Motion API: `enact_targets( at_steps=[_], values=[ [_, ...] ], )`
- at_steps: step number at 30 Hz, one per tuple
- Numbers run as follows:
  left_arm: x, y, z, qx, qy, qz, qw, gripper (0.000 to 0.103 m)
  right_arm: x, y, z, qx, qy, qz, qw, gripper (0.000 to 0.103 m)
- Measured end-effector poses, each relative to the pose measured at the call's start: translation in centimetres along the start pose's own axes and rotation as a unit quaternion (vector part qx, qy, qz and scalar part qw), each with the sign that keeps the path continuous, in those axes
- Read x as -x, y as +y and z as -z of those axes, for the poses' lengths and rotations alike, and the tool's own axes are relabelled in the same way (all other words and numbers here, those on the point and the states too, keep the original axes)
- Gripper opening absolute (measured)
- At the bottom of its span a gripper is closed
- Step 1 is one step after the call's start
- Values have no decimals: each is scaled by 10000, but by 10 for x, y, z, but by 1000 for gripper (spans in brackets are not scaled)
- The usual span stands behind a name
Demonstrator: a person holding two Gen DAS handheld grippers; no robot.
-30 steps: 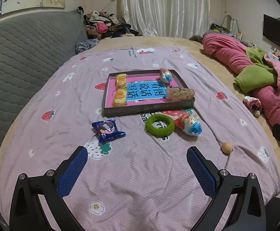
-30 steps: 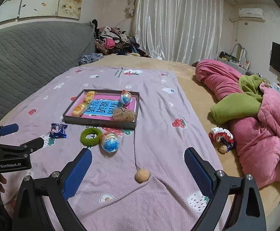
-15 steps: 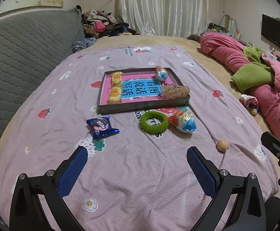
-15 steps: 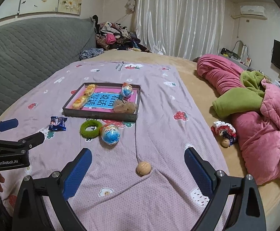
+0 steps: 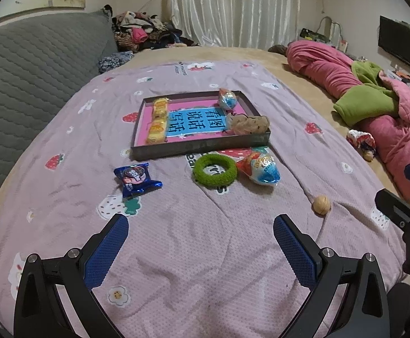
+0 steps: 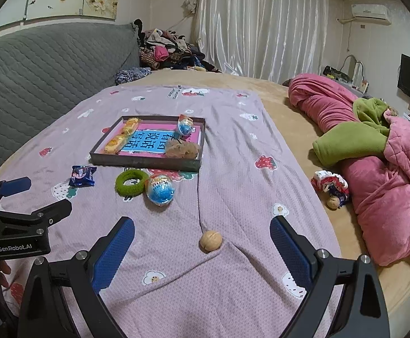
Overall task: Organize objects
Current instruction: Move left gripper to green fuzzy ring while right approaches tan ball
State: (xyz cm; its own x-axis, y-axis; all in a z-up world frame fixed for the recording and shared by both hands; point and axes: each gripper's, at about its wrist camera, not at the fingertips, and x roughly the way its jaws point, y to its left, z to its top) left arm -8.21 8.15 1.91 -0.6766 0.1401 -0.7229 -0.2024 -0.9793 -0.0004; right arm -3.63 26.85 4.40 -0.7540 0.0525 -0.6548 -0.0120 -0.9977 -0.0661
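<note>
**Mia:** What do you see from the left wrist?

**Ben:** One flat tray [image 5: 199, 143] sits on the purple blanket [image 5: 205, 253]. In it I count two yellow snack packs [image 5: 157, 119] in a row on the left side, one shiny wrapped egg [image 5: 227, 98] in the far right corner, and one tan fluffy thing [image 5: 248, 124] at the near right edge. In front of the tray, out on the blanket, lie one blue cookie pack [image 5: 136, 178], one green ring [image 5: 214, 170], one more wrapped egg [image 5: 261, 169] touching the ring, and one walnut [image 5: 322, 204].

**Mia:** And the left gripper [image 5: 200, 238]?

**Ben:** Its two blue fingers [image 5: 106, 250] are spread wide with nothing between them. The cookie pack is just ahead of the left finger. The walnut is off to the right.

**Mia:** Now the right wrist?

**Ben:** The same tray [image 6: 146, 163], with the same four things in it. The ring [image 6: 129, 183] and egg [image 6: 160, 190] lie side by side, with the cookie pack [image 6: 82, 176] further left. The right gripper [image 6: 202, 239] is spread wide too and holds nothing. The walnut [image 6: 210, 240] lies right in the gap between its fingers [image 6: 113, 250], down on the blanket. The left gripper [image 6: 22, 197] shows at the left edge.
</note>
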Motion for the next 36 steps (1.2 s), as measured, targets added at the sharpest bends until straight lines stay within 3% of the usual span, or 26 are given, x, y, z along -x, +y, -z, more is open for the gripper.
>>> enact_targets(
  at_steps=[11,23,36],
  values=[
    [-19,-3,5,22,33,147,9999,103,-21,-3,18,-37,153,0,9999,97],
    [-64,-5,1,19,177,97,9998,103,-57,-7,37,-49,406,38,9992,97],
    [-117,-10,-16,-402,85,444,9982,103,-98,-11,44,-68,650,223,9976,97]
  ],
)
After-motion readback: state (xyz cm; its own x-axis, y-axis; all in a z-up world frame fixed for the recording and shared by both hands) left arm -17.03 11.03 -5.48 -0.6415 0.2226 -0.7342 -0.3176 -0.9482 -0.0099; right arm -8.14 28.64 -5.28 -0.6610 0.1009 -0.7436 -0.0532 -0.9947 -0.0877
